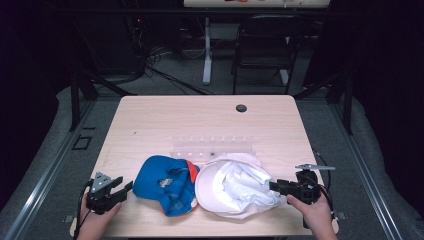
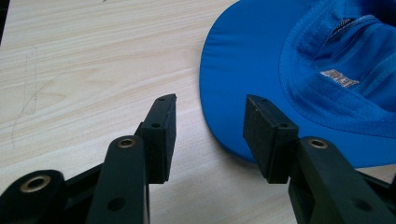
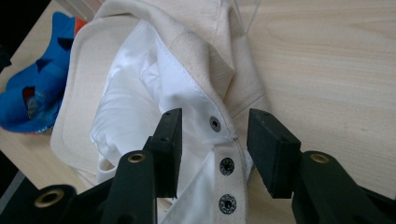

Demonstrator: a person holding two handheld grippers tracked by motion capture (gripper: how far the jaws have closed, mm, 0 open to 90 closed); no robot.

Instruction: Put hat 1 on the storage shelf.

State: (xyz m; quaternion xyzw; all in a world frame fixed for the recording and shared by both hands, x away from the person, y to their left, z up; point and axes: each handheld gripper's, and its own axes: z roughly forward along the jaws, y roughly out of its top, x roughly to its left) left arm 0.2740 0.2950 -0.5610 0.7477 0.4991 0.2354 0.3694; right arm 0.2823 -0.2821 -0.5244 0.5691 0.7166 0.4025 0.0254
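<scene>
On near table edge: blue cap (image 1: 167, 184) and cream cap (image 1: 232, 186) lying side by side, neither lifted. Left gripper (image 2: 210, 122) spread at blue brim; right gripper (image 3: 214, 135) spread, straddling snap strap (image 3: 226, 165). Handling barely starting.

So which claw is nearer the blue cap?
Left. The left claw stands open at the blue cap, its brim edge between the jaws; the right claw is beyond the white cap, open over its snap strap.

Left tool (image 2: 210, 121) and right tool (image 3: 214, 140) seemingly gape open.
</scene>
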